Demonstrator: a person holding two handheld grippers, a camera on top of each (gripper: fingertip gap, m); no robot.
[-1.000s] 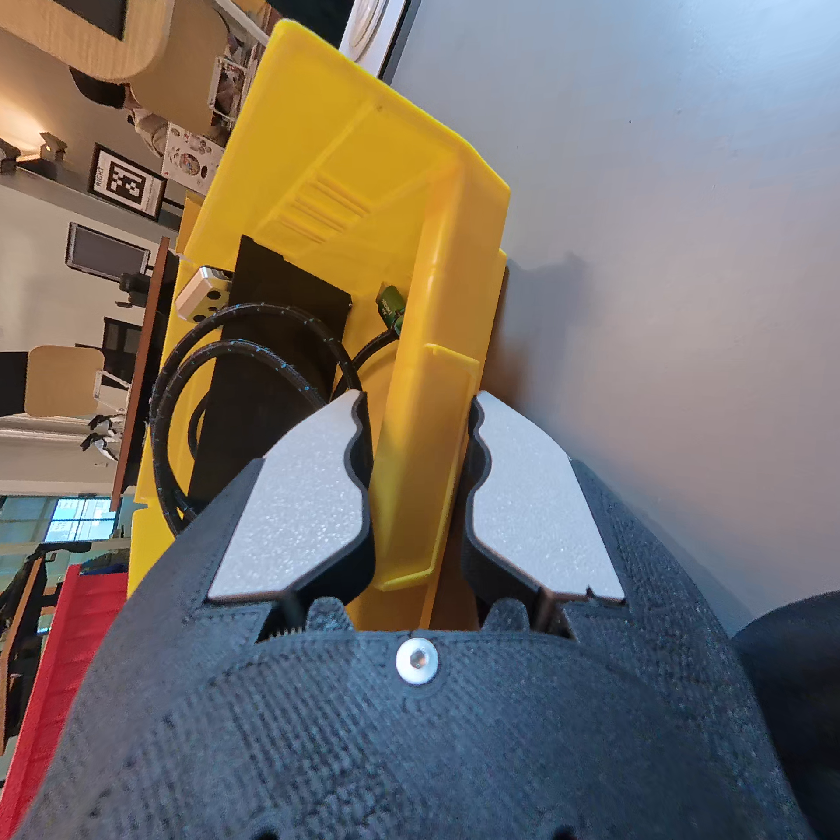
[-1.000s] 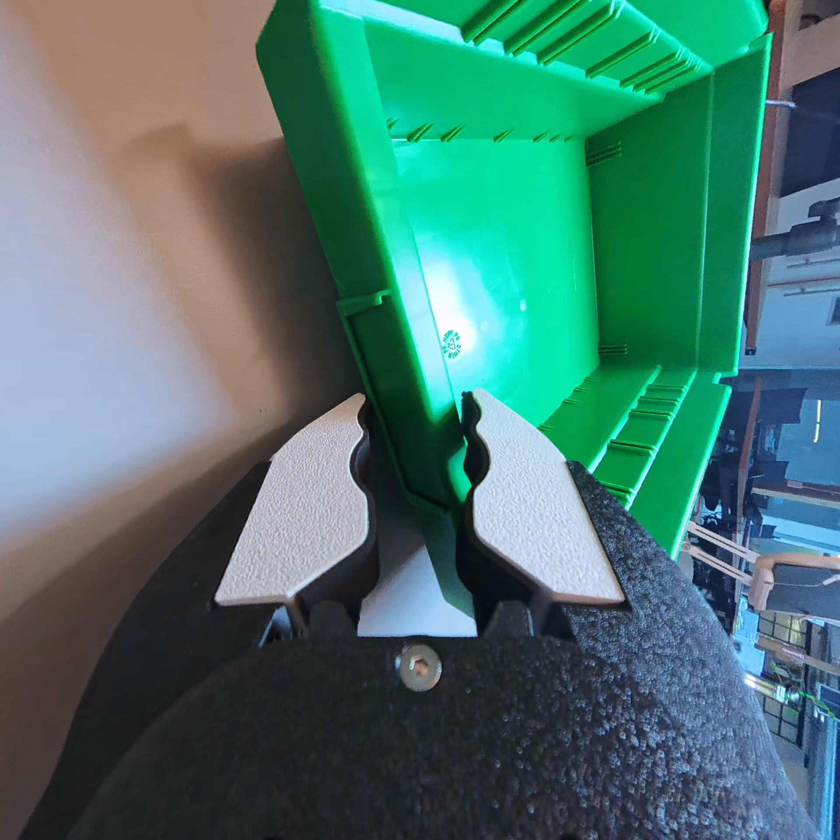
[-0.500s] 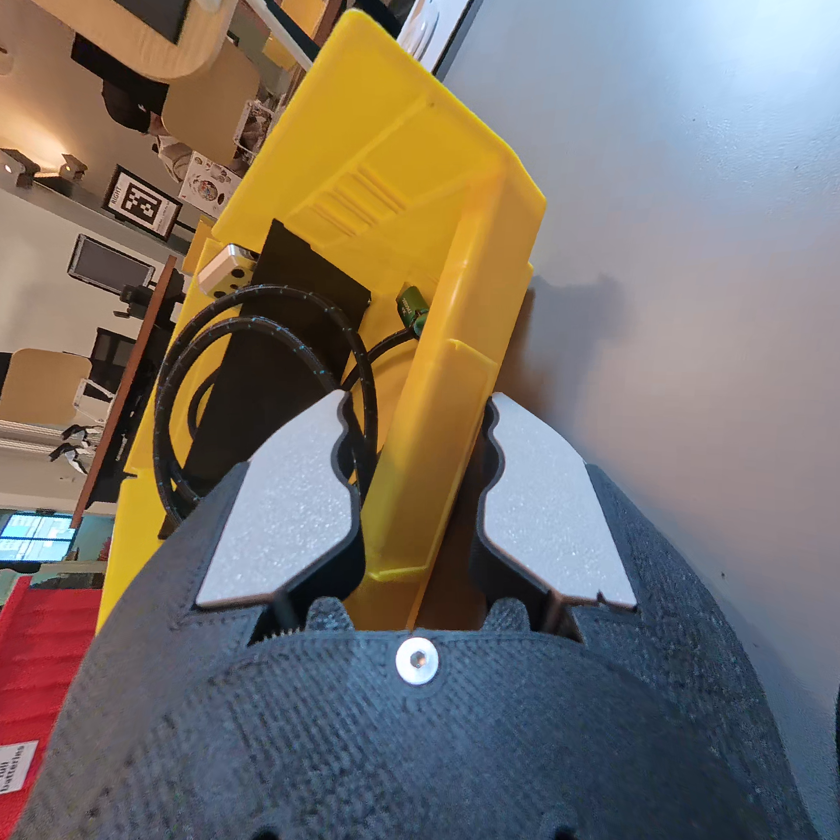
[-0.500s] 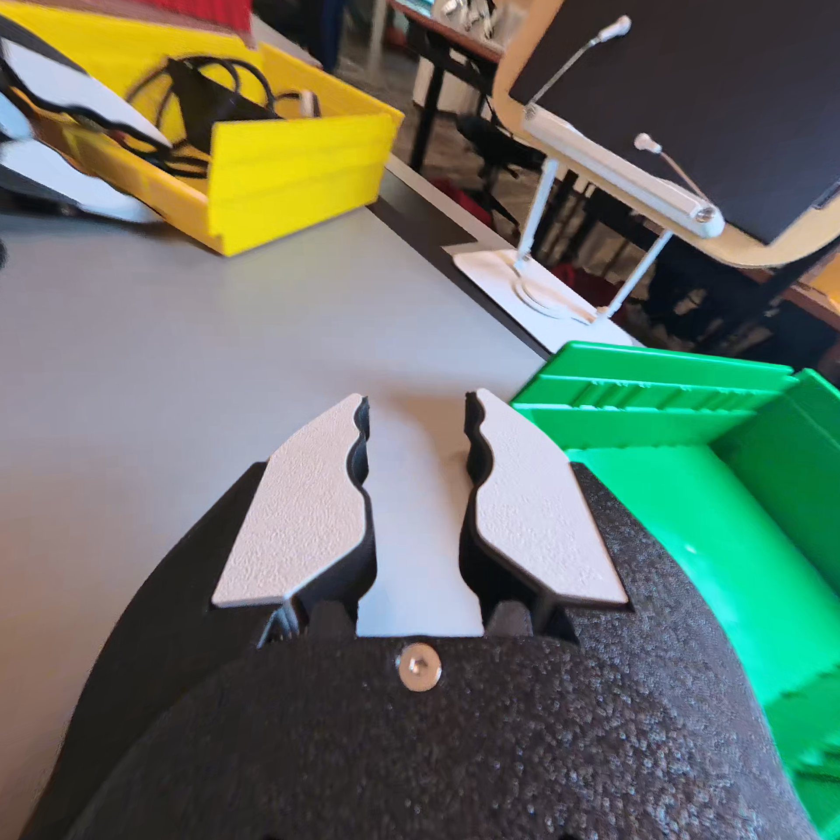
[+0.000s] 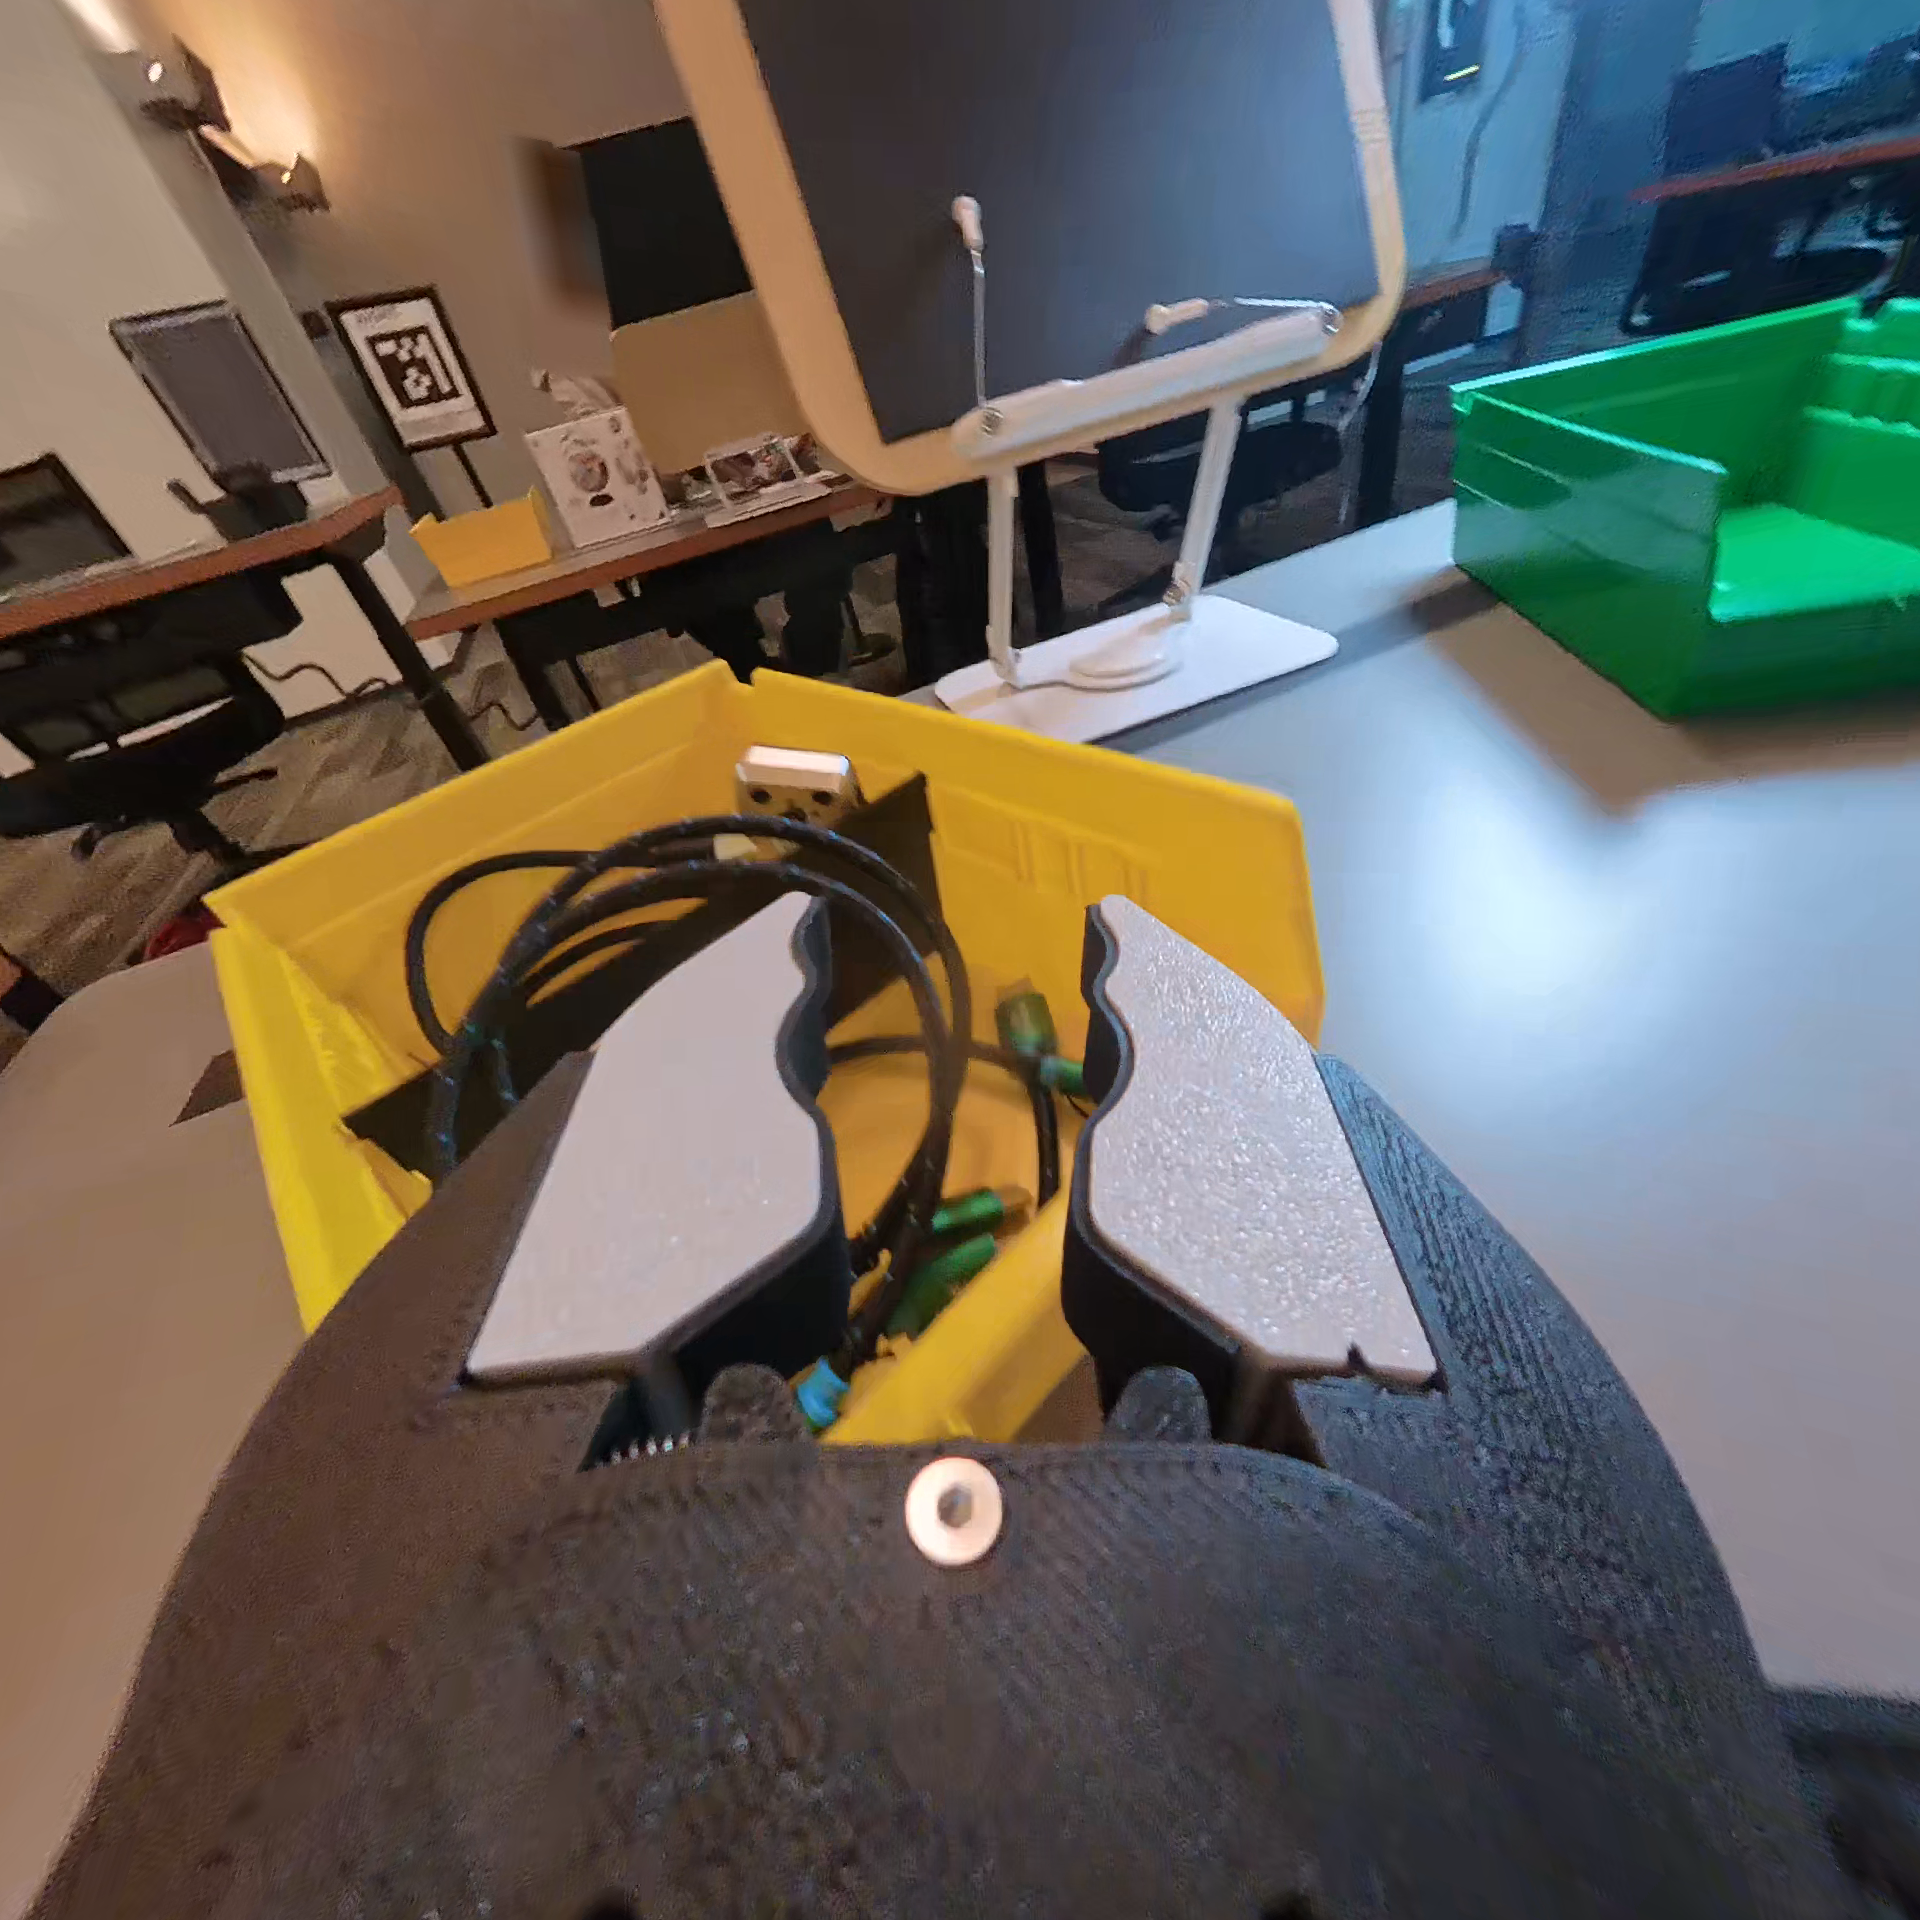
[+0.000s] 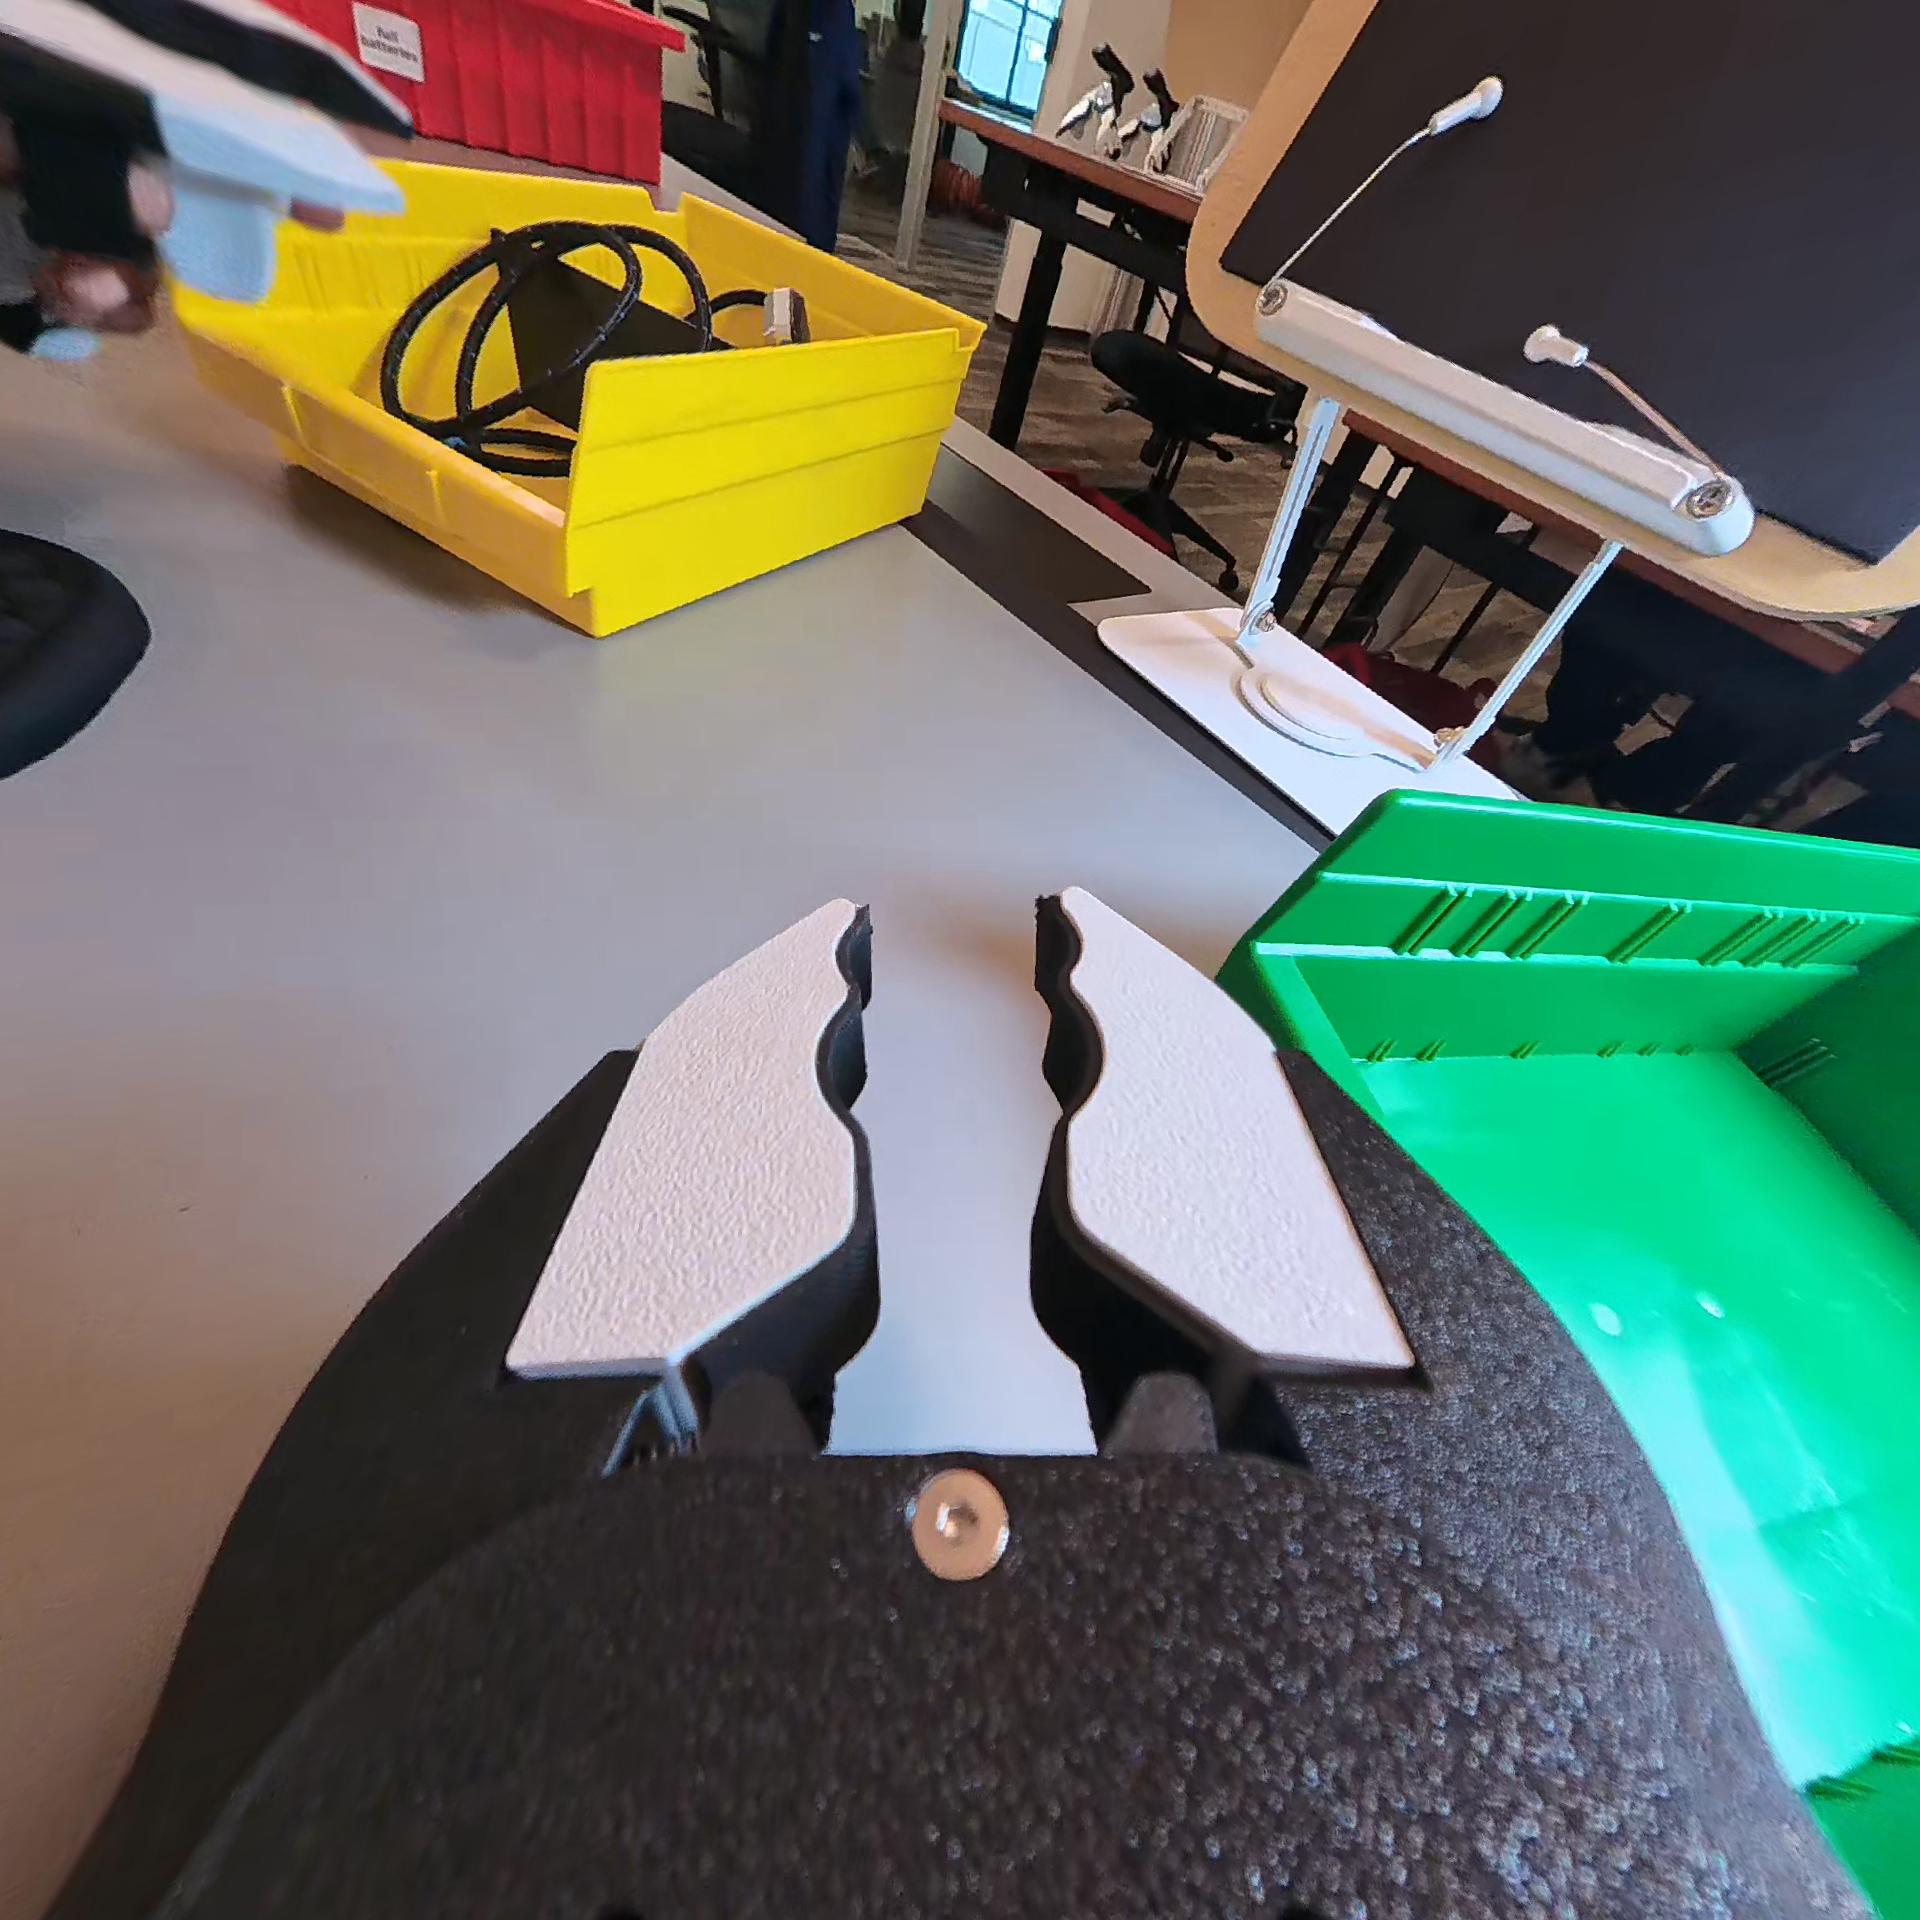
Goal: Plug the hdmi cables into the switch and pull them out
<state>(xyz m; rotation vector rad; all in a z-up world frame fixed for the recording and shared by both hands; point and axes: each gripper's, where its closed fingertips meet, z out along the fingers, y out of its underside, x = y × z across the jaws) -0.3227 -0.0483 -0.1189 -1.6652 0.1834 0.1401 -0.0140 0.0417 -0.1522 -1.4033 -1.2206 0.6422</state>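
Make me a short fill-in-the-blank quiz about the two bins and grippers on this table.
1. The coiled black cables lie in the ____ bin.
2. The green bin holds ____.
3. Both the left gripper and the right gripper are ____.

Missing words: yellow; nothing; open

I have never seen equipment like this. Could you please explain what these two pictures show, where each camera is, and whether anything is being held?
A person holds one pair of tongs in each hand; no robot arm is involved. Each picture comes from a camera mounted on one pair, looking forward along its two fingers. The left tongs hang open over a yellow bin that contains coiled black cables with green plugs and a small silver switch. The right tongs are open above the grey table, beside an empty green bin. A white stand sits at the table's far edge. Nothing is held.
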